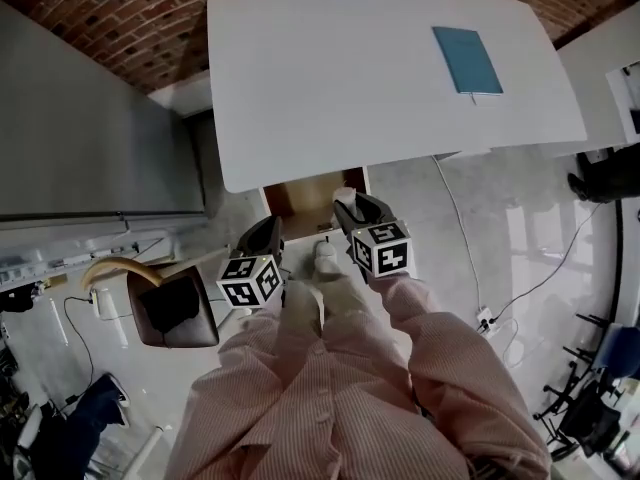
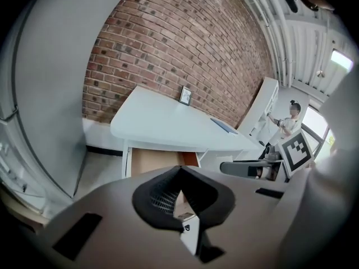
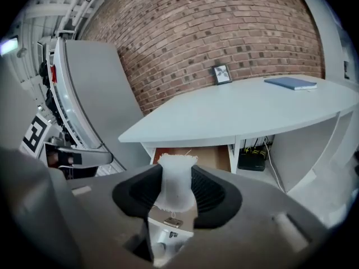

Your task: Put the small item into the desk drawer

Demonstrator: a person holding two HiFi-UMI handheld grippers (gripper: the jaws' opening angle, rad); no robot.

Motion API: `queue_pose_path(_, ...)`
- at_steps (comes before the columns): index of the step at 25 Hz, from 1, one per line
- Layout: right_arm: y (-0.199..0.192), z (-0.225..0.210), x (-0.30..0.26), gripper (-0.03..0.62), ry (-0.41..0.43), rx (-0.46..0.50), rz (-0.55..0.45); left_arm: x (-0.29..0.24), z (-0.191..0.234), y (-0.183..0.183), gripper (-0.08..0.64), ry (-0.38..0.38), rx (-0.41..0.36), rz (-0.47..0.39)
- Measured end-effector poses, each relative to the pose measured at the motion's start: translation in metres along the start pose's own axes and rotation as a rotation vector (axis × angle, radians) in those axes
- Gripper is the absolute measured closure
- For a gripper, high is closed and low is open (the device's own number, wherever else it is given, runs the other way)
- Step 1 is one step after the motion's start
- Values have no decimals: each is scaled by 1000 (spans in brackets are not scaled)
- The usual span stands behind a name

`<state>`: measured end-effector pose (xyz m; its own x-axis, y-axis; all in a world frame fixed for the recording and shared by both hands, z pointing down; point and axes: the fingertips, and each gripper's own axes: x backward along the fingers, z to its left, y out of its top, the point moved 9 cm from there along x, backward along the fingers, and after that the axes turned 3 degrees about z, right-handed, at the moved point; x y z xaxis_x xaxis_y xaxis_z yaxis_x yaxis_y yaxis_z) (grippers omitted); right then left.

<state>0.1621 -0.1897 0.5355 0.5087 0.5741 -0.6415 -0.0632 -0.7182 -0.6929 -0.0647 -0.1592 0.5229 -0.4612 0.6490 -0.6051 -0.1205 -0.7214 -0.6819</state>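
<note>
- A red-brown brick wall (image 3: 224,27) stood behind the white desk (image 1: 400,98).
- The floor (image 1: 500,218) was pale grey and glossy, with bright patches of light on it.
- A tall grey panel (image 1: 90,138) stood left of the desk.
- A brown chair (image 1: 175,313) stood on the floor near this panel.

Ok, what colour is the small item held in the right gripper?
The small item is white, clearest in the right gripper view.

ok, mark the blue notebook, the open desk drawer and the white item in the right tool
blue notebook (image 1: 467,60): head view, cover centre.
desk drawer (image 1: 300,200): head view, bare wooden bottom.
white item (image 3: 176,184): right gripper view, mid body.
</note>
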Motion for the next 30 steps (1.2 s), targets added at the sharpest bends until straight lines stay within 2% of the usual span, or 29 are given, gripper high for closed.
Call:
queue_pose_path(6,-20,-14,-53,434,-19,92,91,-36,15,-16,559,16,27,23)
queue_pose_path(11,-34,-25,-92,434,-21,141,130,-70,32,-38,558,22,44,41)
queue_pose_path(18,-49,-34,-131,434,2,338,228,-102,42,-58,558,-3,45,70)
queue_pose_path(25,-63,-39,-163,434,21,470,304,-124,52,-66,559,-15,44,76)
queue_pose_path(30,-69,-40,-177,434,44,481,409,-135,56,-70,559,-26,41,89)
